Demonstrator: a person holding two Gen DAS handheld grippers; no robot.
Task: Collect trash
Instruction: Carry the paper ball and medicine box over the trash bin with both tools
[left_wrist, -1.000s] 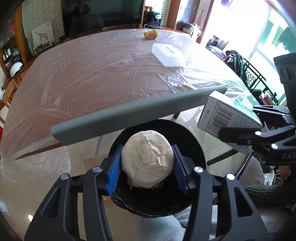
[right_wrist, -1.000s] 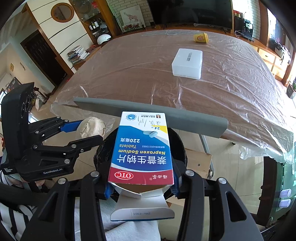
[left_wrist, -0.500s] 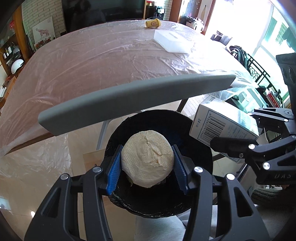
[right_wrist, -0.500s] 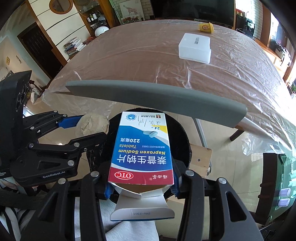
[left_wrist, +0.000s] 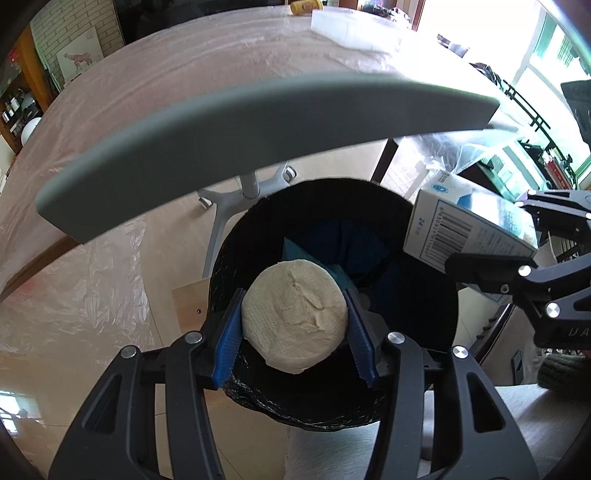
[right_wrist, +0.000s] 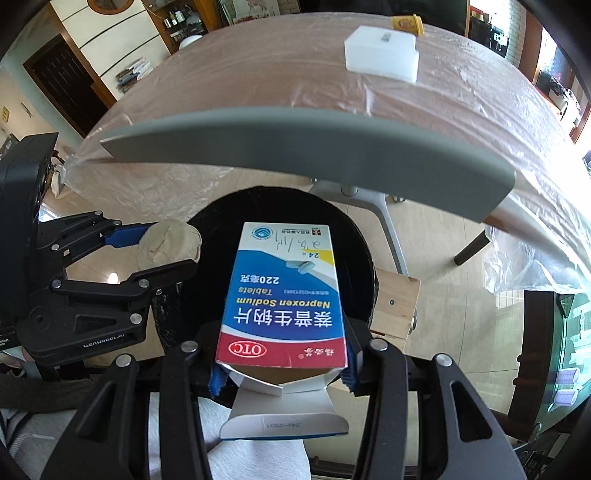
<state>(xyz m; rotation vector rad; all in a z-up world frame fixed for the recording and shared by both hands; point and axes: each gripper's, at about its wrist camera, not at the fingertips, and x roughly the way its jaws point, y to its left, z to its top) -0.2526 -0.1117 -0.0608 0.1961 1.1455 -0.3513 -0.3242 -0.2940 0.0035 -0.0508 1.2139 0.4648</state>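
Over the black bin (left_wrist: 332, 369) at lower centre, left tongs (left_wrist: 294, 328) clamp a paper wad (left_wrist: 294, 319), right tongs (right_wrist: 282, 363) a medicine box (right_wrist: 284, 302); release both squarely above the opening.

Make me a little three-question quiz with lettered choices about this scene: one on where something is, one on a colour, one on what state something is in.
1. Where does the wad of paper hang?
A. On the table
B. Above the mouth of the black-lined bin
C. On the floor

2. What colour is the band with "OTC" on the medicine box?
A. Red
B. Green
C. Yellow

3. What state is the end of the medicine box nearest the right camera in?
A. Taped shut
C. Crushed flat
B. Open, flap hanging out

Answers:
1. B: the left gripper holds the wad with the dark bin opening behind it.
2. A: the oval OTC mark sits on a red strip.
3. B: the white flap sticks out below the right gripper, and the box interior shows.
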